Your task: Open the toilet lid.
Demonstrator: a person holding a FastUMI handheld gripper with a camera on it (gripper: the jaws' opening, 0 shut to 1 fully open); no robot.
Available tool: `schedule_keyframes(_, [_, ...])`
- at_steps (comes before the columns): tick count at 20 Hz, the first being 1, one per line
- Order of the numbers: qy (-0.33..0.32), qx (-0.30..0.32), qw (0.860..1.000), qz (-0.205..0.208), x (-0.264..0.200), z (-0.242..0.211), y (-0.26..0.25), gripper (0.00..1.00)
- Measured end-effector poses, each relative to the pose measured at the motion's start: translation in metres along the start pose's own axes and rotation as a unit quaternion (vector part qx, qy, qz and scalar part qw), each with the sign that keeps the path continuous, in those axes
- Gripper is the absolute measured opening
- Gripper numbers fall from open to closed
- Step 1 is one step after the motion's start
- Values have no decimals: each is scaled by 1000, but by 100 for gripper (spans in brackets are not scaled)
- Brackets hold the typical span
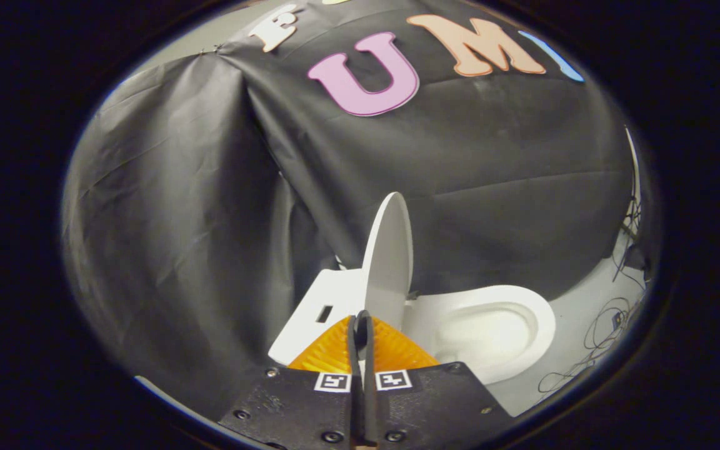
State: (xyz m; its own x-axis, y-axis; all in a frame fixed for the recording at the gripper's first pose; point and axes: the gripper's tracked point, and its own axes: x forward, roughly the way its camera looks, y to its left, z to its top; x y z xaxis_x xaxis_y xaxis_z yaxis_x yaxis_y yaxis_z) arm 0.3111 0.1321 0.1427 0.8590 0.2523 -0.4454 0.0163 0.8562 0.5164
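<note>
The gripper [360,320] points toward a white toilet [491,331] that stands against the black cloth wall [210,206] of the booth. Its two orange fingers [329,350] are pressed together, their black edges meeting along a thin seam with nothing visible between them. The fingertips sit just at the lower edge of the toilet lid [390,256], close enough that the view does not settle whether they touch it. The lid is already raised: it stands nearly upright, seen almost edge-on as a tall, narrow white oval, leaning slightly back toward the cloth. Beside it, to the right of the fingers, the bowl [491,325] lies open, with the white seat [538,319] ringing its smooth hollow. On the other side of the lid, just beyond the left finger, is the flat white top of the tank [325,300], which has a small dark rectangular slot [324,313] in it. The toilet rests on a pale floor [579,294], and thin dark cables [604,331] trail in loose loops across that floor to the right of the bowl, near the foot of the cloth.
</note>
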Motion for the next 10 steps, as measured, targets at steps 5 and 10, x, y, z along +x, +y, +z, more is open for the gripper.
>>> schedule_keyframes(5, [5,-11,999,34,8,-1,23,0])
schedule_keyframes(10, [11,-13,998,57,19,-4,41,0])
